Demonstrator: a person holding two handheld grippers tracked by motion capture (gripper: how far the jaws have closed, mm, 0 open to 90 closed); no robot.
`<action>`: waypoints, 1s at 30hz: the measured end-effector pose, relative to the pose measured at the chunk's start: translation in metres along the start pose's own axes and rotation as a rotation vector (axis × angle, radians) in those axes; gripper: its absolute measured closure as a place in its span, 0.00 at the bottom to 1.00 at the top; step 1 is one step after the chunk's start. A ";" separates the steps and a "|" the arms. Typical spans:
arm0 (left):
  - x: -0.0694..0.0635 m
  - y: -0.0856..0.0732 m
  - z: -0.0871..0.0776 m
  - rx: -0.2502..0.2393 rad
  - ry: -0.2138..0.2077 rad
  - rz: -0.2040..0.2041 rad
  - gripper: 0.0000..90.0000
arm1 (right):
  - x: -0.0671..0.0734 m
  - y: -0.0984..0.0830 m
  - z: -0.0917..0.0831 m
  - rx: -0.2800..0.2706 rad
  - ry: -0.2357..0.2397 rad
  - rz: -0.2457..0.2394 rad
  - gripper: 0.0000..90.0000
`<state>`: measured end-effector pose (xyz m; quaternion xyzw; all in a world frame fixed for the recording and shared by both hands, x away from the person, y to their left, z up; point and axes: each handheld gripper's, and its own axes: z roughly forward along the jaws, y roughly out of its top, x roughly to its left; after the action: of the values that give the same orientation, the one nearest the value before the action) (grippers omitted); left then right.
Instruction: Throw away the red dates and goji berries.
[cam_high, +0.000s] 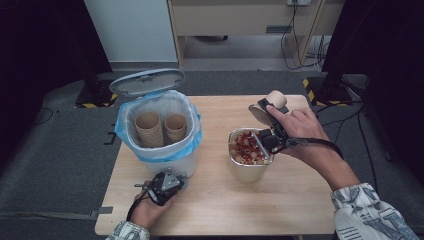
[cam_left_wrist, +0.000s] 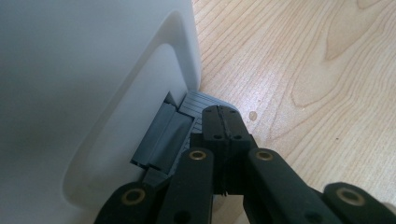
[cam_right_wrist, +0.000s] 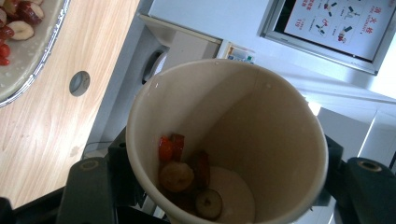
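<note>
A white pedal bin (cam_high: 176, 163) with a blue bag liner (cam_high: 125, 129) stands on the left of the wooden table (cam_high: 225, 200), lid (cam_high: 146, 81) raised. Two paper cups (cam_high: 149, 128) (cam_high: 175, 126) stand inside it. My left gripper (cam_high: 172, 179) is shut, and in the left gripper view its tips (cam_left_wrist: 223, 116) rest on the grey pedal (cam_left_wrist: 175, 133) at the bin's foot (cam_left_wrist: 93, 93). My right gripper (cam_high: 268, 109) is shut on a paper cup (cam_high: 275, 97), tilted on its side just behind a foil container (cam_high: 247, 171) of red and pale fruit slices (cam_high: 246, 147). A few slices lie inside the held cup (cam_right_wrist: 261, 121), between the jaws of the right gripper (cam_right_wrist: 226, 144).
The foil container's rim (cam_right_wrist: 28, 70) shows at the upper left of the right gripper view. Bare tabletop lies in front of the bin and the container. Grey carpet surrounds the table, with cables (cam_high: 300, 55) and dark stands behind it.
</note>
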<state>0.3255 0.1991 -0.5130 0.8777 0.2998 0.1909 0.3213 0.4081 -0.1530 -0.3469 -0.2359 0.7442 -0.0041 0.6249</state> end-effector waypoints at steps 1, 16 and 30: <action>0.000 0.000 0.000 0.000 0.000 0.000 1.00 | -0.001 -0.001 0.000 -0.002 -0.004 0.004 0.37; 0.000 0.000 0.000 0.000 -0.001 0.000 1.00 | -0.006 -0.009 -0.003 -0.061 -0.024 0.228 0.37; 0.000 0.000 0.000 -0.003 0.001 0.001 1.00 | -0.024 -0.005 -0.005 -0.030 -0.061 -0.077 0.38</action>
<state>0.3258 0.1993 -0.5131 0.8772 0.2995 0.1920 0.3225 0.4081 -0.1503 -0.3222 -0.2737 0.7151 -0.0101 0.6431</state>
